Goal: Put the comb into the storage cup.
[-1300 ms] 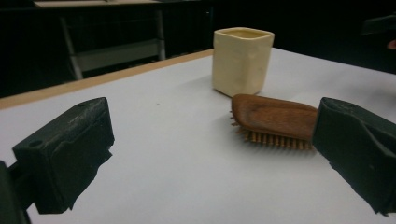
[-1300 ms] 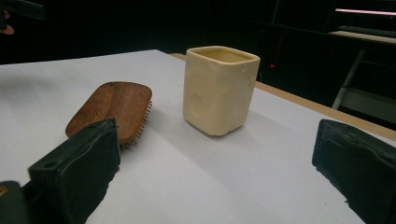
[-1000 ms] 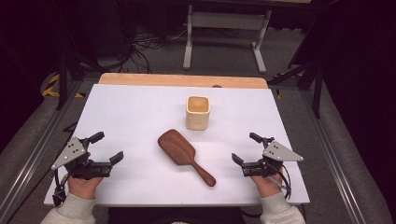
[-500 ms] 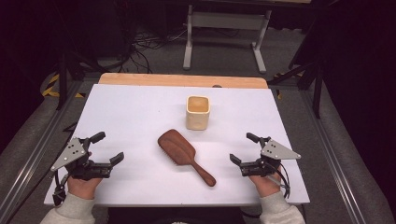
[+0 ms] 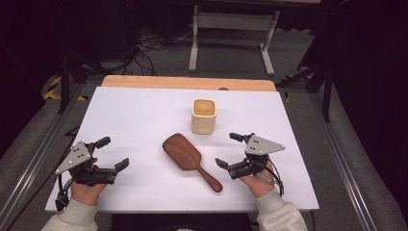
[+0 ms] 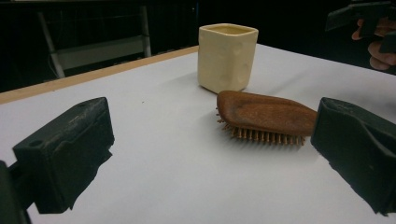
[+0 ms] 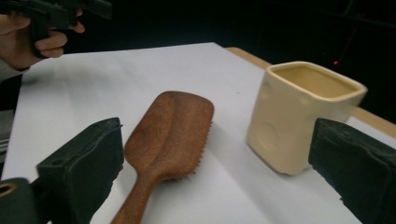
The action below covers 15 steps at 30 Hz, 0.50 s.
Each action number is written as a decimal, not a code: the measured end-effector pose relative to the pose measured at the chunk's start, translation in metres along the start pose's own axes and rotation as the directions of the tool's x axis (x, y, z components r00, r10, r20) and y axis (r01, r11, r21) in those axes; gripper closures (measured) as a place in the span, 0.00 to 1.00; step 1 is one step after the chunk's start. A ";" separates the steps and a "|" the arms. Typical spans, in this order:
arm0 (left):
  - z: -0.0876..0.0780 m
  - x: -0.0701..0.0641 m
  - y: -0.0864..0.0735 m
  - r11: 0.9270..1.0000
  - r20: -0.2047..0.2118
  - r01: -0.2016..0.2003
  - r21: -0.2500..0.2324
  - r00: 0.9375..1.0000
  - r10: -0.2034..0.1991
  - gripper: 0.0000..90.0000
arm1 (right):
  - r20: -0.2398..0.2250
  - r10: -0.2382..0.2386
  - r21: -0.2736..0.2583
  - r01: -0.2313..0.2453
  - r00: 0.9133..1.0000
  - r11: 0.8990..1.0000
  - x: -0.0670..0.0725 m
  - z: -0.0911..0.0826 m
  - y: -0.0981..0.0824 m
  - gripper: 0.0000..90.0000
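A brown wooden hairbrush [image 5: 185,154] lies bristles down in the middle of the white table [image 5: 134,115], its handle pointing toward the near right. Just behind it stands a cream square cup [image 5: 204,115], upright. My right gripper [image 5: 226,149] is open just right of the brush handle, apart from it. In the right gripper view the brush [image 7: 170,135] and cup [image 7: 299,121] sit between the spread jaws. My left gripper [image 5: 113,152] is open at the near left, well clear of the brush [image 6: 266,114] and cup [image 6: 227,56].
A wooden strip [image 5: 187,83] runs along the table's far edge. Beyond it on the floor are a metal stand [image 5: 231,21] and cables [image 5: 149,45]. Metal rails [image 5: 344,159] flank the table on both sides.
My right gripper has moved left, closer to the brush handle. The left gripper, brush and cup have stayed where they were.
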<state>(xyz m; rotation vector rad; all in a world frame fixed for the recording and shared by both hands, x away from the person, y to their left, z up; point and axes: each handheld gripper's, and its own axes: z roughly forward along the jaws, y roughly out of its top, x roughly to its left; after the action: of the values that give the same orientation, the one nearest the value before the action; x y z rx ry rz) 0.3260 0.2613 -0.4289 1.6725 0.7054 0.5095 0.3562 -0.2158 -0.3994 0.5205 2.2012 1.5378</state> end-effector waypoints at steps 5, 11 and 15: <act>-0.001 0.000 0.000 1.000 -0.001 -0.001 0.003 1.000 0.001 0.01 | -0.054 -0.019 0.012 0.020 0.998 1.000 0.007 0.014 0.011 0.08; 0.000 0.001 0.000 1.000 0.002 -0.002 0.005 1.000 0.002 0.01 | -0.097 -0.030 -0.016 0.029 0.995 0.999 0.011 0.024 0.017 0.07; 0.000 0.000 0.000 1.000 0.002 -0.005 0.005 1.000 0.005 0.01 | -0.134 -0.035 0.000 0.036 0.990 0.999 0.014 0.031 0.020 0.07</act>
<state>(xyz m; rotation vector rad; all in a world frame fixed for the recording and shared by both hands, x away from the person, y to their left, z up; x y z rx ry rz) 0.3260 0.2609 -0.4291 1.6793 0.7020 0.5104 0.3619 -0.1776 -0.3915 0.3865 2.2995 1.5939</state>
